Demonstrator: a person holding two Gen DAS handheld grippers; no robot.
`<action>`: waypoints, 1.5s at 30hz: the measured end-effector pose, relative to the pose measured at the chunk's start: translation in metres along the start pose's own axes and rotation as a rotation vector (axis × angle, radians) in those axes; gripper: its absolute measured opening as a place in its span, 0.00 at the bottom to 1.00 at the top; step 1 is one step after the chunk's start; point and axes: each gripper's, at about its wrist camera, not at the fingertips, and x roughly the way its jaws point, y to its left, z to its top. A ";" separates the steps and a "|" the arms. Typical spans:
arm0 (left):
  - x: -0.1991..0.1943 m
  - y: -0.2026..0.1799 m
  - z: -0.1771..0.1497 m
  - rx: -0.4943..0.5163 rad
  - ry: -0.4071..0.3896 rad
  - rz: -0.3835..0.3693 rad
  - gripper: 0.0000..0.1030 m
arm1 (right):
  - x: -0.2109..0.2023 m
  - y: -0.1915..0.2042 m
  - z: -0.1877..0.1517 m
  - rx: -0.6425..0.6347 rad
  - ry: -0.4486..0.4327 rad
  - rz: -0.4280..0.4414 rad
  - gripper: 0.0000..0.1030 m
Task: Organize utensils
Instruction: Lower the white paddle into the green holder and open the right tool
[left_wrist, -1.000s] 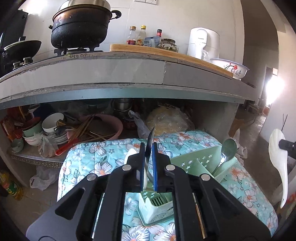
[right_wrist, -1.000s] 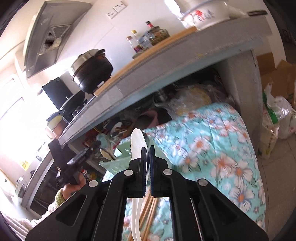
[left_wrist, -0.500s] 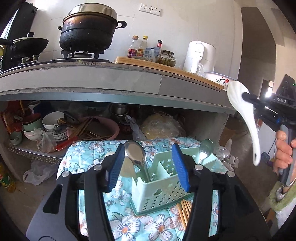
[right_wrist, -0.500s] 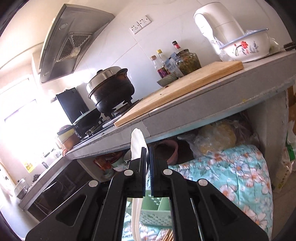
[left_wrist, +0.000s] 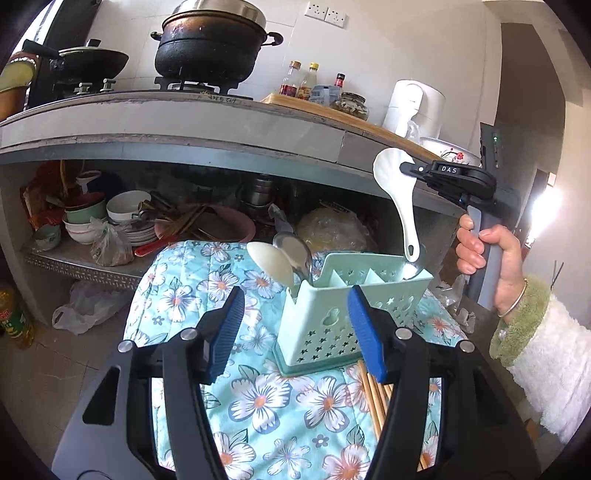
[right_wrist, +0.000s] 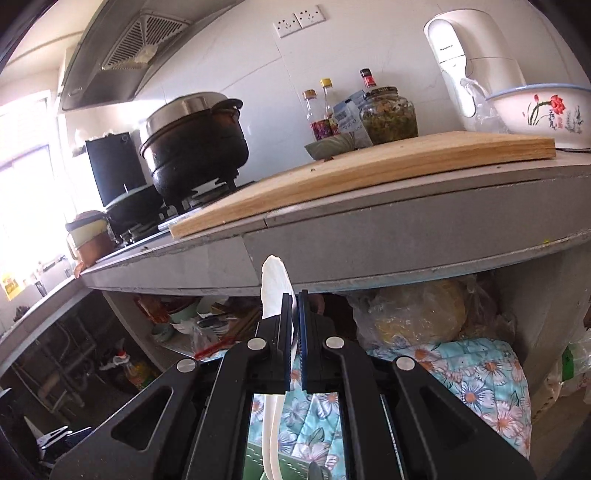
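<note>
A pale green utensil caddy (left_wrist: 332, 310) stands on a flowered cloth (left_wrist: 258, 398). In its left compartment lean a metal spoon (left_wrist: 295, 253) and a white spoon (left_wrist: 267, 262); another metal spoon (left_wrist: 412, 271) sits at the right end. My left gripper (left_wrist: 295, 332) is just in front of the caddy, its jaws opening with nothing between the pads. My right gripper (left_wrist: 406, 168) (right_wrist: 293, 332) is shut on a white ceramic spoon (left_wrist: 400, 199) (right_wrist: 273, 284), which hangs handle down over the caddy's right end. Wooden chopsticks (left_wrist: 373, 391) lie on the cloth before the caddy.
A grey counter edge (left_wrist: 221, 147) overhangs behind, carrying a black pot (left_wrist: 210, 48), a cutting board (right_wrist: 369, 166) and a white kettle (left_wrist: 413, 107). The shelf beneath holds stacked bowls (left_wrist: 125, 214). A hand (left_wrist: 487, 251) in a white sleeve grips the right tool.
The left gripper let go of the metal spoon, now in the caddy, and drew back with jaws apart. The right gripper carried the white spoon leftward to above the caddy's right end.
</note>
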 end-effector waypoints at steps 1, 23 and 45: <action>0.001 0.002 -0.001 -0.003 0.005 0.006 0.54 | 0.007 -0.002 -0.004 -0.009 0.016 -0.014 0.04; 0.005 0.013 -0.010 -0.058 0.023 0.003 0.54 | -0.016 0.001 -0.062 -0.132 0.025 -0.097 0.04; -0.022 -0.003 -0.022 -0.049 0.039 -0.005 0.57 | -0.096 0.026 -0.090 -0.200 0.046 -0.112 0.24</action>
